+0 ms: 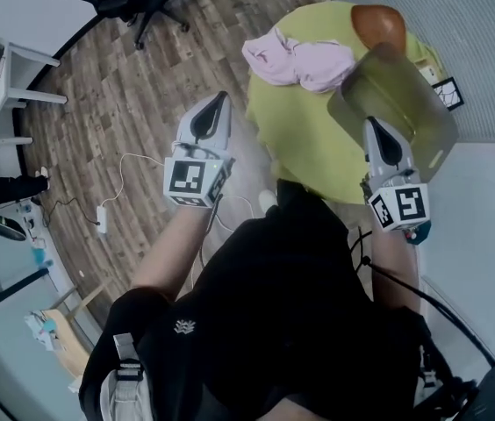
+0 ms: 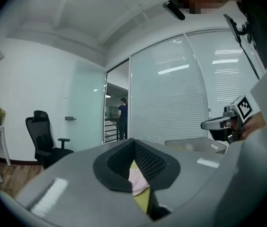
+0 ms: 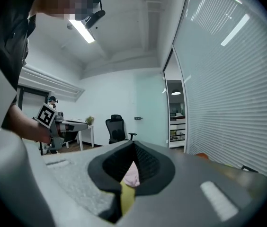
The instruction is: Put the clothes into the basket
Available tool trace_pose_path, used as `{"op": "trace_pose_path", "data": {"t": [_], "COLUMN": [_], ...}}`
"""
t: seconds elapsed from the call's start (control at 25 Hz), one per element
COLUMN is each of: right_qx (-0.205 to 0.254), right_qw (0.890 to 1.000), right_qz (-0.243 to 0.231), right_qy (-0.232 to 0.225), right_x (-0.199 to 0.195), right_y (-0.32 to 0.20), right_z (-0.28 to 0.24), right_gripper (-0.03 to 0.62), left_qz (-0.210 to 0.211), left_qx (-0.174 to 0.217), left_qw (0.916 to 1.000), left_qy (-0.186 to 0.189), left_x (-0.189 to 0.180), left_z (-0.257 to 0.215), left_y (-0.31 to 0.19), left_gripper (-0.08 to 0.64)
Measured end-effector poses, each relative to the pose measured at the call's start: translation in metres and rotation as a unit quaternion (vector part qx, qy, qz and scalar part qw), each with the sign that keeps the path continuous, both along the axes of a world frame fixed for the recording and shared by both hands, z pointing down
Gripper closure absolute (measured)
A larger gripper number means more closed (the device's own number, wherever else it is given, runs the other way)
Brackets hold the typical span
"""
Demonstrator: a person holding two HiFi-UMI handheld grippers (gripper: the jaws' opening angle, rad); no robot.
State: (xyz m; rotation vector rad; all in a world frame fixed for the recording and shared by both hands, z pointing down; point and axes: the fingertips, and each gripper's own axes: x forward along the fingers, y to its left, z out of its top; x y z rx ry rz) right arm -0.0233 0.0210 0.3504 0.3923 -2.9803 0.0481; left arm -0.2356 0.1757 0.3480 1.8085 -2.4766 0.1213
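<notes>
Left gripper (image 1: 221, 103) and right gripper (image 1: 374, 126), jaws pressed together on nothing, hover at the near edge of the round green worktop (image 1: 304, 143), evidently before any grasp, as the pink clothes (image 1: 298, 60) lie on its far side beside the basket (image 1: 436, 125) at right.

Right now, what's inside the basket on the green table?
The basket looks empty; the pink clothes lie beside it. The right gripper covers its near edge.
</notes>
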Motion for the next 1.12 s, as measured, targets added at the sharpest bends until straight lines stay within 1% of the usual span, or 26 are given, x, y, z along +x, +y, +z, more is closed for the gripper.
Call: {"op": "trace_pose_path", "data": {"t": [0.12, 0.24, 0.32, 0.44, 0.56, 0.64, 0.72, 0.84, 1.0, 1.12], "right_qx": [-0.005, -0.013, -0.012, -0.016, -0.013, -0.011, -0.017, -0.029, -0.032, -0.022], "right_qw": [1.0, 1.0, 1.0, 1.0, 1.0, 1.0, 1.0, 0.999, 0.999, 0.997], "right_qz": [0.007, 0.008, 0.01, 0.01, 0.001, 0.001, 0.008, 0.019, 0.041, 0.066], "right_qy": [0.001, -0.005, -0.011, -0.021, -0.025, -0.023, -0.021, -0.016, -0.006, 0.012], "right_x": [-0.002, -0.012, -0.014, -0.015, -0.017, -0.016, -0.016, -0.015, -0.009, -0.011], "right_y": [-0.031, -0.078, -0.096, -0.108, -0.13, -0.143, -0.146, -0.149, -0.163, -0.17], "right_z": [0.005, 0.007, 0.002, -0.006, -0.003, 0.003, 0.002, 0.002, 0.013, 0.026], "right_gripper": [0.591, 0.591, 0.591, 0.591, 0.591, 0.591, 0.591, 0.591, 0.591, 0.591], "left_qz": [0.012, 0.018, 0.023, 0.027, 0.032, 0.036, 0.03, 0.027, 0.059, 0.079], "left_qx": [-0.008, -0.016, -0.019, -0.027, -0.043, -0.044, -0.043, -0.054, -0.072, -0.085], "left_qw": [0.9999, 0.9997, 0.9995, 0.9992, 0.9984, 0.9982, 0.9983, 0.998, 0.9956, 0.9931], "left_qy": [-0.002, -0.005, -0.01, -0.014, -0.018, -0.02, -0.024, -0.021, -0.012, -0.013], "left_x": [-0.009, -0.021, -0.023, -0.024, -0.028, -0.03, -0.038, -0.048, -0.051, -0.061], "left_z": [0.005, 0.005, 0.0, -0.003, 0.008, 0.019, 0.023, 0.035, 0.065, 0.086], "left_y": [-0.039, -0.09, -0.109, -0.123, -0.148, -0.16, -0.162, -0.162, -0.183, -0.194], "left_gripper": [0.554, 0.554, 0.554, 0.554, 0.554, 0.554, 0.554, 0.554, 0.554, 0.554]}}
